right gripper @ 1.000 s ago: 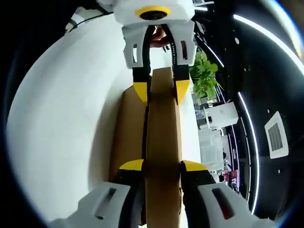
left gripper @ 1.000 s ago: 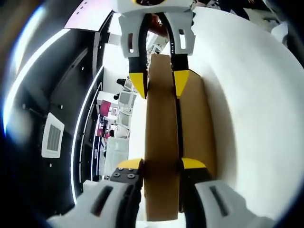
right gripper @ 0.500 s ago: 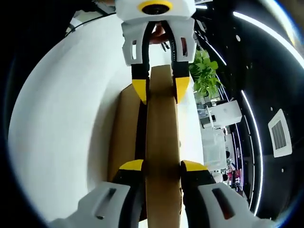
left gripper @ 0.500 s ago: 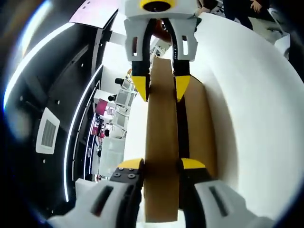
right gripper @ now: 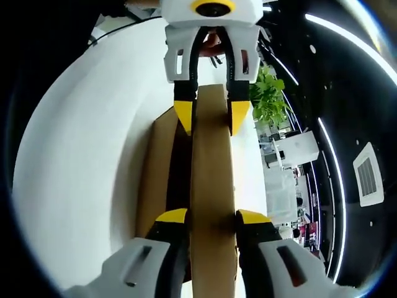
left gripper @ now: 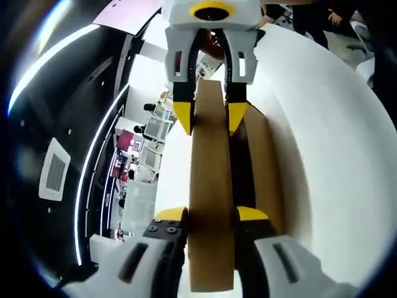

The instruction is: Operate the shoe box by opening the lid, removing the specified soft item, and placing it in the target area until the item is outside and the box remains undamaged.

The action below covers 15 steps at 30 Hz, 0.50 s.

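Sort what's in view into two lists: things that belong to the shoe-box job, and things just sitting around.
Job:
- cardboard lid, clamped at opposite ends
- left gripper and right gripper
- box body, partly uncovered beside the lid
- white table under the box

Lying about:
- potted plant
- white cabinets in the background

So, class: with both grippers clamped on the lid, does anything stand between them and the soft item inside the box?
Yes: the raised lid itself. Both grippers grip it, the left gripper, the right gripper. A dark gap shows above the box; the item can't be made out.
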Motion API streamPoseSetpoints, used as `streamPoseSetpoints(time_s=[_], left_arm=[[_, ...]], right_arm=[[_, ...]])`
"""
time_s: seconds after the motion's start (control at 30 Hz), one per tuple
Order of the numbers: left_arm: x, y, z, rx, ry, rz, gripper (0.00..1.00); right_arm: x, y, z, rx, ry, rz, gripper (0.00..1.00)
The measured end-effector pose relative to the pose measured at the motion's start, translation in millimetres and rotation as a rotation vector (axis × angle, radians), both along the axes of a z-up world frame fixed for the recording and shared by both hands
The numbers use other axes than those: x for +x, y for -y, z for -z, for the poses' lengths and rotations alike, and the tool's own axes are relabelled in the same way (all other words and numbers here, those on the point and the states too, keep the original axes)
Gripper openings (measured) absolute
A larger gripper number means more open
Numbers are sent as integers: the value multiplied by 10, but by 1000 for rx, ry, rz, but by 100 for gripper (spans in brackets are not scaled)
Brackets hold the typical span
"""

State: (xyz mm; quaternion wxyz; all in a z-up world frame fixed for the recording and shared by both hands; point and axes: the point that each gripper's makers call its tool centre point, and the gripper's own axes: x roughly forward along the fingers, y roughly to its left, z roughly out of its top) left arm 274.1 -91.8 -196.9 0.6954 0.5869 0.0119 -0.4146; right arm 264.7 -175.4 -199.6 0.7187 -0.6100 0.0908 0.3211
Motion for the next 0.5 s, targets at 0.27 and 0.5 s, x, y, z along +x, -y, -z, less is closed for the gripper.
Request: streamPoseSetpoints(time_s=[0.27,0.5], left_arm=[[40,1,-119,6,-8,19,29],[90,24,-258,-4,-1,30,29]], right_arm=[[62,-1,-123,-6,11,-6,28],[124,16,-276,-2,50,-4,27]])
